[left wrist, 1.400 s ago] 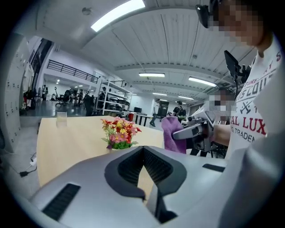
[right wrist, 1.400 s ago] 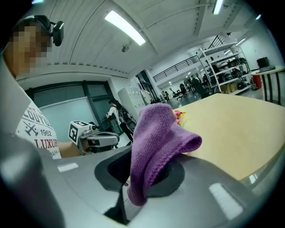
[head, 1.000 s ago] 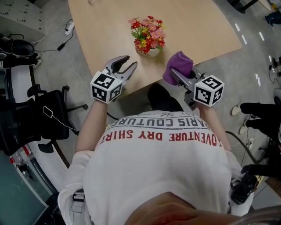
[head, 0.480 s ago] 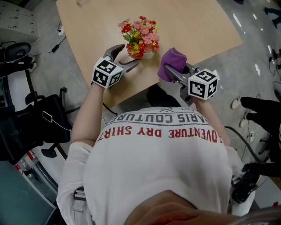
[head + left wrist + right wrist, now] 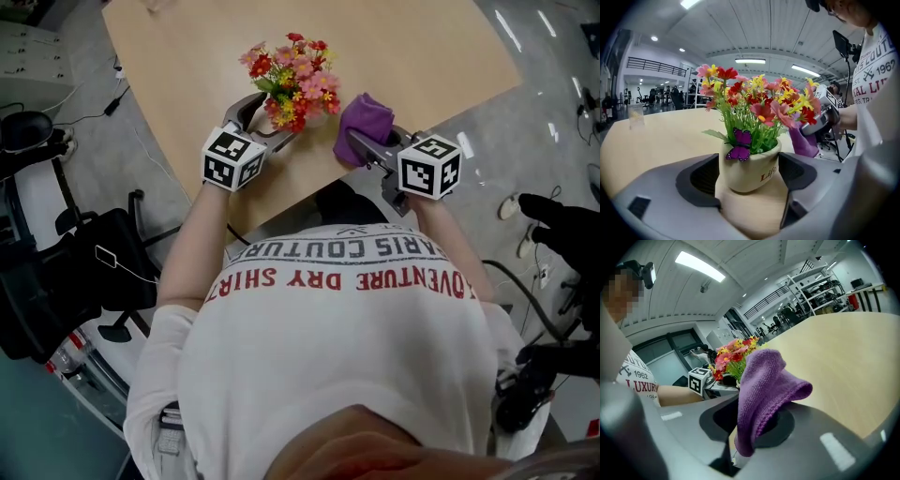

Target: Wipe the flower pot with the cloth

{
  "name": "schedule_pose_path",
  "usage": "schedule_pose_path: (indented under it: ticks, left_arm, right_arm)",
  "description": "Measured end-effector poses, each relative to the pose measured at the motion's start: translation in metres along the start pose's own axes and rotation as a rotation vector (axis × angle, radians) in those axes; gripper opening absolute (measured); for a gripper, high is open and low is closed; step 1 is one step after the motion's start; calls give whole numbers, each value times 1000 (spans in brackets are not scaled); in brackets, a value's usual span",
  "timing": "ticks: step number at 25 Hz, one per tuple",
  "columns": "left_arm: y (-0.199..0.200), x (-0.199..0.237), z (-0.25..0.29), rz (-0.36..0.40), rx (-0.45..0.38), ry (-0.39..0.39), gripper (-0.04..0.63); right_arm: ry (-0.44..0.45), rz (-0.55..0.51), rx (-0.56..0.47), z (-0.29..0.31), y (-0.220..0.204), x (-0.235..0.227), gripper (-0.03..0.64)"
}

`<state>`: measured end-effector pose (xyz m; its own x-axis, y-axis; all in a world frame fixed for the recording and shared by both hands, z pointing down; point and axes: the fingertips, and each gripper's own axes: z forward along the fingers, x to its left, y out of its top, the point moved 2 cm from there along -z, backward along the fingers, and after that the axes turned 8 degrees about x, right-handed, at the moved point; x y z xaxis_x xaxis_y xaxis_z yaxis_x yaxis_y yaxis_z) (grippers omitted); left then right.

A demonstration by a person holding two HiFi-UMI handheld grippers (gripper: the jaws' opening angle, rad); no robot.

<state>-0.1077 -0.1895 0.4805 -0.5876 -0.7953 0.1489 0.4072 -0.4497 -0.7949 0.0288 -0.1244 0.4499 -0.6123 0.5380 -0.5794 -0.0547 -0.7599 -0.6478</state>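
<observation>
One flower pot (image 5: 750, 168), cream with brown lettering, a purple butterfly (image 5: 740, 145) at its rim and red, pink and yellow flowers (image 5: 754, 101), stands on the table (image 5: 412, 47) near its edge. We count two grippers. The left gripper (image 5: 267, 122), jaws just opened, brackets the pot without visibly pressing. The right gripper (image 5: 757, 423) is clamped on one purple cloth (image 5: 761, 390) above that edge.

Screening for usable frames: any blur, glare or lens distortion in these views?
Head view: sharp, evenly lit, glare streaks on the floor at right. Left gripper view: fisheye bending, dark corners, flower pot crisp. Right gripper view: same bending, cloth sharp, ceiling light blown out.
</observation>
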Motion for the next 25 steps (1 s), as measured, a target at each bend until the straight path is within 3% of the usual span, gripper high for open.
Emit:
schedule_pose_path:
  ticks: [16,25]
  left_arm:
    - [-3,2,5,21,16,-21,377]
    - [-3,3,6,24,30,-32,377]
  right_arm:
    - [83,57,-15,25,32,-22,48]
    - [138,54,38,45,41,-29,48]
